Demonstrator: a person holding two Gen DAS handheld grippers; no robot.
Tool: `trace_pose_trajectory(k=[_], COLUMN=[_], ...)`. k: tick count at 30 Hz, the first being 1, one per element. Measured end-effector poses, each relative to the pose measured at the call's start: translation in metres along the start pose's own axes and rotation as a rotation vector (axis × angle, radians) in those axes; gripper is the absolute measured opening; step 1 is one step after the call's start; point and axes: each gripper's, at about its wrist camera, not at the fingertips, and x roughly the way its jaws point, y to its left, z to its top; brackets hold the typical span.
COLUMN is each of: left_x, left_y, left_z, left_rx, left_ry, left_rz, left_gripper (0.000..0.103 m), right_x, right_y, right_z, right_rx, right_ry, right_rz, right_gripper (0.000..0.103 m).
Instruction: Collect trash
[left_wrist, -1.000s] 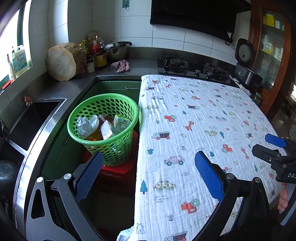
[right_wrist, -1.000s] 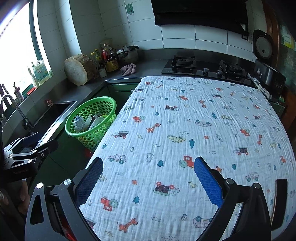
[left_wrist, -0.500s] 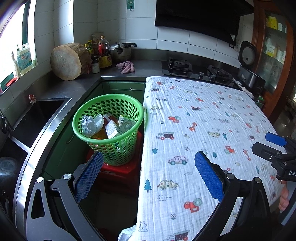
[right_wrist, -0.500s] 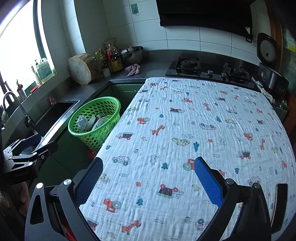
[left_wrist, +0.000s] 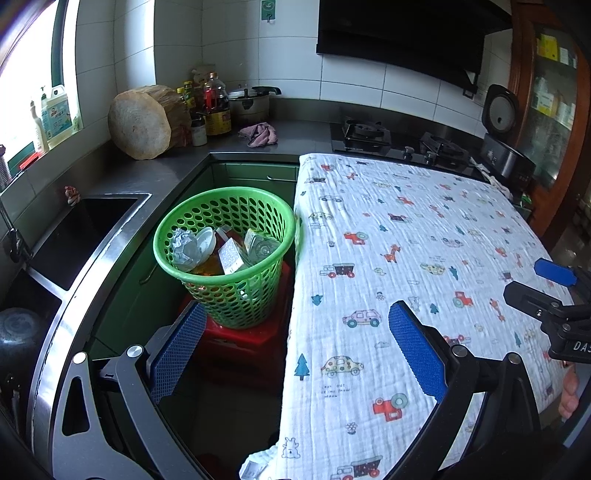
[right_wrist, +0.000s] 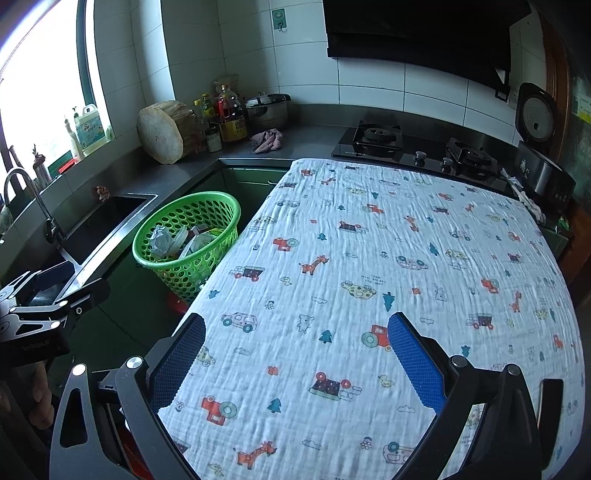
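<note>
Left wrist view puts my left gripper (left_wrist: 295, 343) nearest, its blue pads spread wide with nothing between them, hanging over the gap beside the table edge. My right gripper (right_wrist: 295, 354) is just as wide apart and just as empty, held above the printed cloth (right_wrist: 369, 277). The cloth carries no trash that I can see, so my guess is the collecting is done or nearly so.

The risk I see lies just beyond my left fingers: the green basket (left_wrist: 258, 295) is perched on a red stool (left_wrist: 240, 339), touching the hanging cloth edge. If I swing low I could knock it, tip it, and spill the crumpled paper (left_wrist: 184, 245) and cartons (left_wrist: 231, 254) inside. Catching the loose cloth could drag it too. Farther back, the sink (left_wrist: 74, 236) and counter stay out of my way.
</note>
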Motion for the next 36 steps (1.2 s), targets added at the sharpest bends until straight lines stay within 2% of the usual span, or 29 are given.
trace_pose_trajectory(k=[4, 21, 36], left_x=[0.0, 0.002, -0.016], left_y=[0.001, 0.002, 0.0], left_z=[-0.001, -0.002, 0.01], left_rx=[-0.001, -0.005, -0.02], left_ry=[0.002, 0.003, -0.064], left_rz=[0.006, 0.011, 0.037], left_gripper=[0.098, 0.098, 0.098], right_x=[0.002, 0.003, -0.009], right_y=[0.003, 0.007, 0.004], right_z=[0.0, 0.0, 0.009], right_rx=[-0.017, -0.024, -0.014], right_ry=[0.003, 0.008, -0.049], right_rz=[-0.023, -0.018, -0.001], right_gripper=[0.096, 0.096, 0.096])
